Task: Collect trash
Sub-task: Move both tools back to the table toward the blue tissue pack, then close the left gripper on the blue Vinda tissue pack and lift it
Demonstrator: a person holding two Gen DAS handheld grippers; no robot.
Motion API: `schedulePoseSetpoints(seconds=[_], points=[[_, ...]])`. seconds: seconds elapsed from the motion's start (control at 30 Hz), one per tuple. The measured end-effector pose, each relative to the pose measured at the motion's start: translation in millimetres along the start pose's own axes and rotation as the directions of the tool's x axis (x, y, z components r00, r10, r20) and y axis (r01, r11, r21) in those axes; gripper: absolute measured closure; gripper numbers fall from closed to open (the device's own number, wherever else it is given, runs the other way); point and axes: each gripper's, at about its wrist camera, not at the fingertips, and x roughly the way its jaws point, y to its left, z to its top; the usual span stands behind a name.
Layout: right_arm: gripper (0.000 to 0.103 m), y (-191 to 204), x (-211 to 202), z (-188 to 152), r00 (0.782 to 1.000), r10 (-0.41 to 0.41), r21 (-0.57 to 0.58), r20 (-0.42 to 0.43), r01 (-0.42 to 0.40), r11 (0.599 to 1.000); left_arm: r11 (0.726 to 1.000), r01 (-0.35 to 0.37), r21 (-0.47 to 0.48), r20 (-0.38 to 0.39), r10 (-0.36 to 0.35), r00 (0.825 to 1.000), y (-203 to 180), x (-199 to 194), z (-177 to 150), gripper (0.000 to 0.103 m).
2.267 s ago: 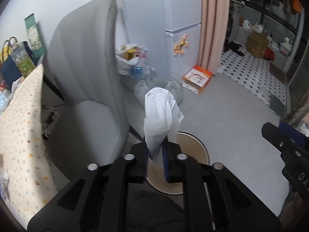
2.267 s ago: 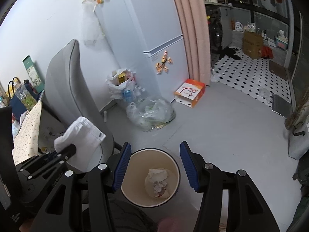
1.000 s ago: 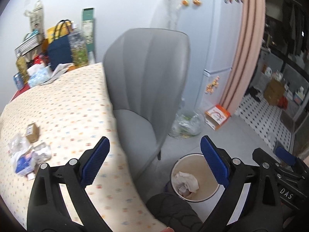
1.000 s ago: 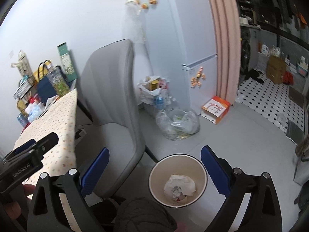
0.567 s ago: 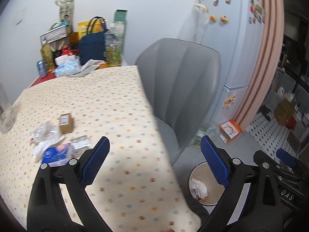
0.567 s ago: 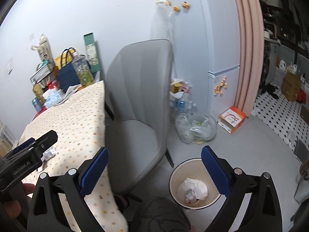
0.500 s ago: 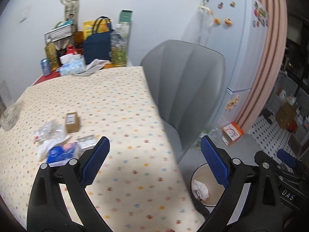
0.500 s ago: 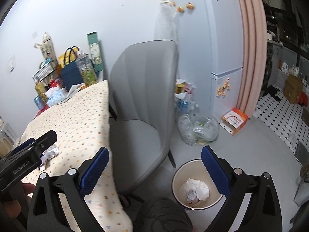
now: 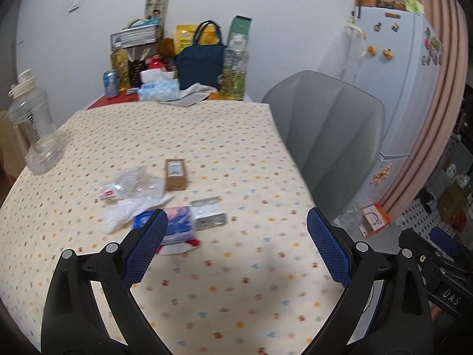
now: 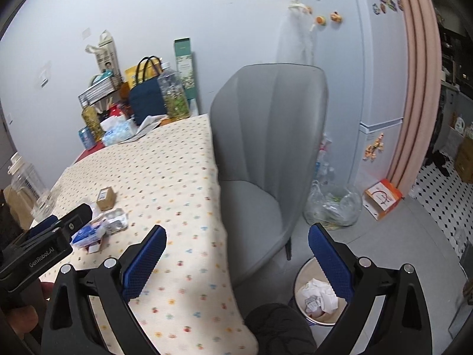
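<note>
While both hang wide open and empty, left claw (image 9: 236,242) over table litter (image 9: 142,195), right claw (image 10: 236,254) beside bin (image 10: 301,278).

The near part of the table (image 9: 236,295) is bare, so a hand can pass there. Farther in lies a heap of wrappers (image 9: 153,204) with a small box (image 9: 175,174). A big jar (image 9: 35,130) stands at the left edge. The gray chair (image 10: 266,153) blocks the right side.

white wall (image 10: 147,14), dotted table (image 9: 207,148), grey chair (image 10: 266,136), white fridge (image 10: 369,74), pink curtain (image 10: 414,74), grey floor (image 10: 414,236).
</note>
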Motion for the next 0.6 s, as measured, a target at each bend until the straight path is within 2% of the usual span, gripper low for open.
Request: schedulePoseSetpoints(seconds=[0.33,0.6], points=[[0.008,37,21,-8,0.998,0.037,-0.054,-0.049,-0.040,0.998,0.994,-0.081,-0.078,-0.056,0.076,0.996,48,20,-10,0.009],[0.008,42,39,-13,0.996,0.037,-0.063,-0.082,-0.042,0.997,0.989,-0.118,-0.085,-0.115,0.108,0.987,56,48,-16,0.009]])
